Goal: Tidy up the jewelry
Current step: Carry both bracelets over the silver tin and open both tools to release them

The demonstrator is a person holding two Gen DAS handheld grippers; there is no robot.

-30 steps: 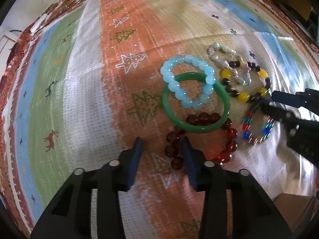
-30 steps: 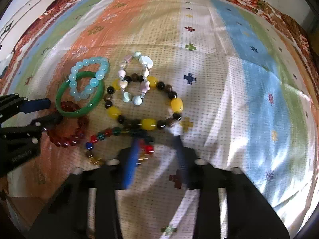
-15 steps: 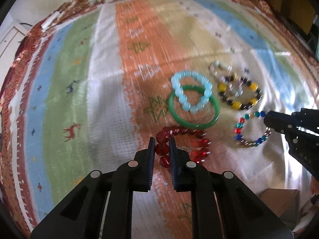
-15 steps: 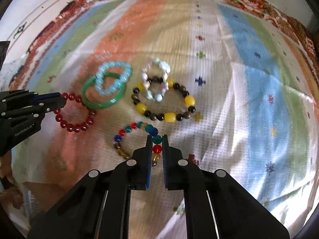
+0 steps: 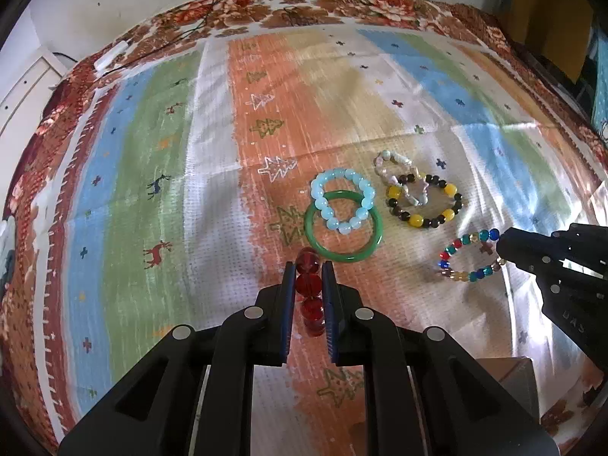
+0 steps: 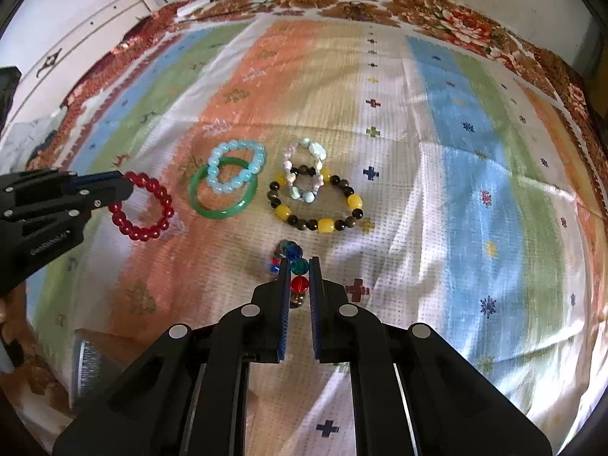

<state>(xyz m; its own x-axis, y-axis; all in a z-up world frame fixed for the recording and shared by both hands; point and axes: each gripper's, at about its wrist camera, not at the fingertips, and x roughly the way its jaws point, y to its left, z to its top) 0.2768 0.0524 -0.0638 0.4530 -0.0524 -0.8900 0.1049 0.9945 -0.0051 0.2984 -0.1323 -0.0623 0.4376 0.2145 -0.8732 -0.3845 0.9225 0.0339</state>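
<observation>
My left gripper (image 5: 307,271) is shut on a red bead bracelet (image 5: 308,285) and holds it above the cloth; it also shows in the right wrist view (image 6: 142,207), hanging from the left gripper (image 6: 127,186). My right gripper (image 6: 296,266) is shut on a multicoloured bead bracelet (image 6: 298,266), seen lifted in the left wrist view (image 5: 469,256) at the right gripper (image 5: 503,247). On the cloth lie a green bangle (image 5: 344,226) under a light blue bead bracelet (image 5: 342,199), and a yellow-and-dark bead bracelet (image 5: 423,201) under a pale charm bracelet (image 5: 397,173).
A striped patterned cloth (image 5: 212,174) covers the surface, with a floral border (image 5: 304,3) at the back. A white cabinet (image 6: 83,38) stands at the far left. A brown box corner (image 5: 505,376) shows at lower right of the left wrist view.
Both grippers closed on their bracelets, then lifted and pulled back. The red bracelet came away from the green bangle to the left. The multicoloured bracelet came away from the yellow one.
</observation>
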